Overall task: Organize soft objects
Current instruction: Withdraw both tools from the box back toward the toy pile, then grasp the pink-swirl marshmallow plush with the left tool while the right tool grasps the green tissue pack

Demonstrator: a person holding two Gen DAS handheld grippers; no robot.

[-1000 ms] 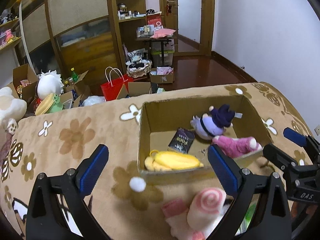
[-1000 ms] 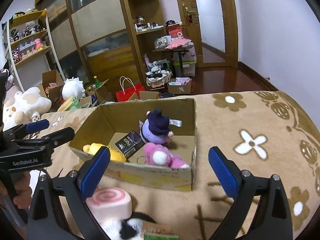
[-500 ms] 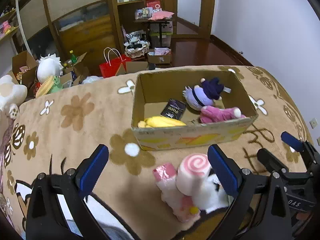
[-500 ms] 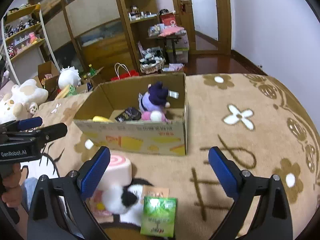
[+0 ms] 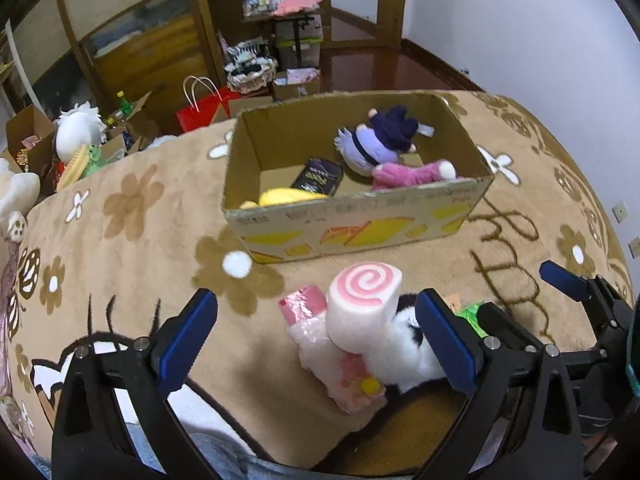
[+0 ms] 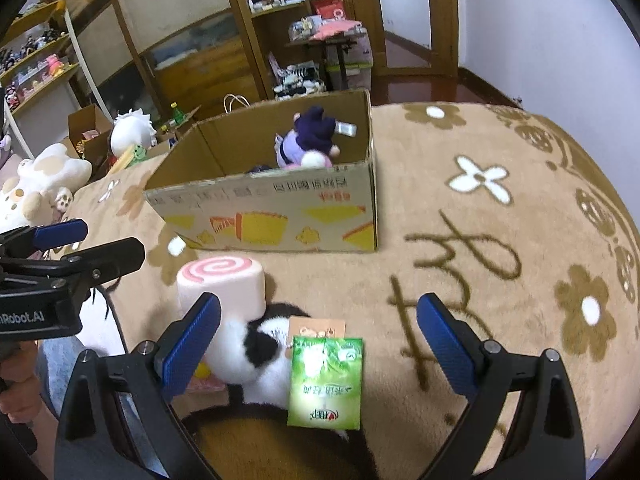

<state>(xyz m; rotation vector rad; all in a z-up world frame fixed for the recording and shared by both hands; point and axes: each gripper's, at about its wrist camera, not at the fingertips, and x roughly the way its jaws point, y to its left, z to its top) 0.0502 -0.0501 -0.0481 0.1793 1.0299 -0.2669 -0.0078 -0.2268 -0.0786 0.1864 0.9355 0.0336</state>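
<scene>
An open cardboard box [image 5: 360, 222] [image 6: 280, 216] stands on a brown flowered blanket. It holds a purple doll [image 5: 380, 140], a pink plush [image 5: 412, 172], a yellow plush [image 5: 288, 196] and a dark packet [image 5: 318, 176]. In front of the box lies a pile: a pink-swirl roll plush [image 5: 364, 304] [image 6: 224, 284], a black-and-white plush [image 5: 404, 344] [image 6: 256, 352], a pink-white plush [image 5: 332, 356] and a green packet [image 6: 326, 380]. My left gripper [image 5: 316, 336] is open and empty over the pile. My right gripper [image 6: 320, 344] is open and empty above the green packet.
The blanket [image 5: 120, 240] falls away at its far edge. Beyond it the floor holds a red bag [image 5: 200, 108], cardboard boxes [image 5: 28, 136] and a white plush [image 5: 78, 132]. Wooden shelves [image 6: 256, 40] line the back wall. A large plush [image 6: 36, 180] sits at the left.
Both grippers have drawn back from the box and tilted down. The pile of plush toys and the green packet now lie between their fingers. Both stay open.
</scene>
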